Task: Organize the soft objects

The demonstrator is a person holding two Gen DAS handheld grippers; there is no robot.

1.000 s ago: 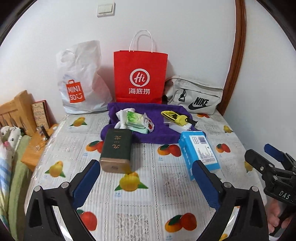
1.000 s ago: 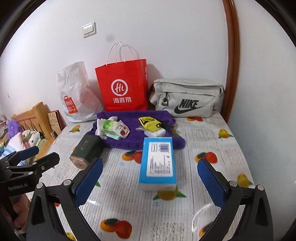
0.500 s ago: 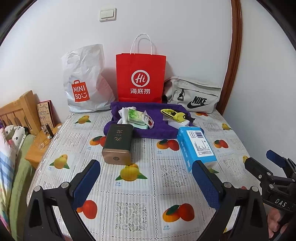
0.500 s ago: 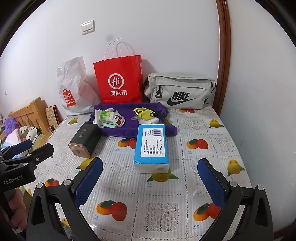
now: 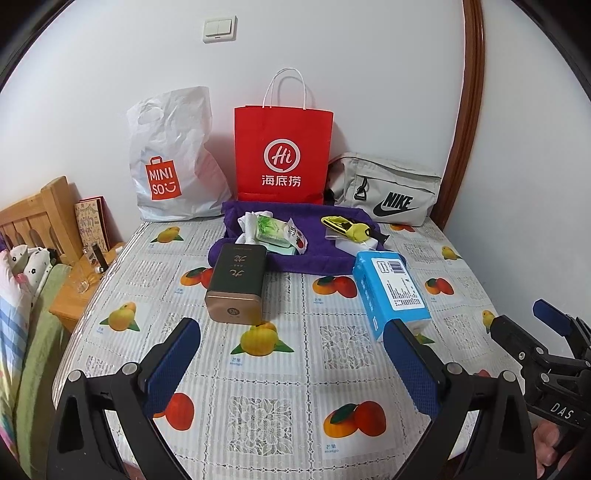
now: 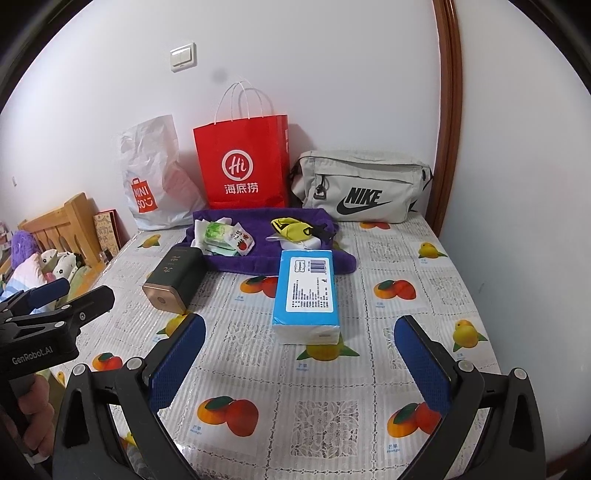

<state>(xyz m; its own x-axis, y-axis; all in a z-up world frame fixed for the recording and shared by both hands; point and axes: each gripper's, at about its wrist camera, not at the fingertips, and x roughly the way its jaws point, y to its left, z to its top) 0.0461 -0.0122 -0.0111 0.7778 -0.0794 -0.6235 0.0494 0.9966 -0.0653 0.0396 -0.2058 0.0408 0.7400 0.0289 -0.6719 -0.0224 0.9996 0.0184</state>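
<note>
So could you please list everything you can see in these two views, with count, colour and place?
Table: 1, fruit-print cloth, fills the foreground.
Tissue pack: 1, blue, mid-table.
Tin box: 1, dark green and gold, lying left of the tissue pack.
Towel: 1, purple, behind both.
Wipes and snack packets: a few, green and white, on the towel's left.
Yellow item: 1, on the towel's right; what it is I cannot tell.
Paper bag: 1, red, against the wall.
Plastic bag: 1, white, left of the paper bag.
Nike bag: 1, grey, right of the paper bag.
Light switch: 1, white, on the wall.
Left gripper: open, blue pads.
Right gripper: open, blue pads.
</note>
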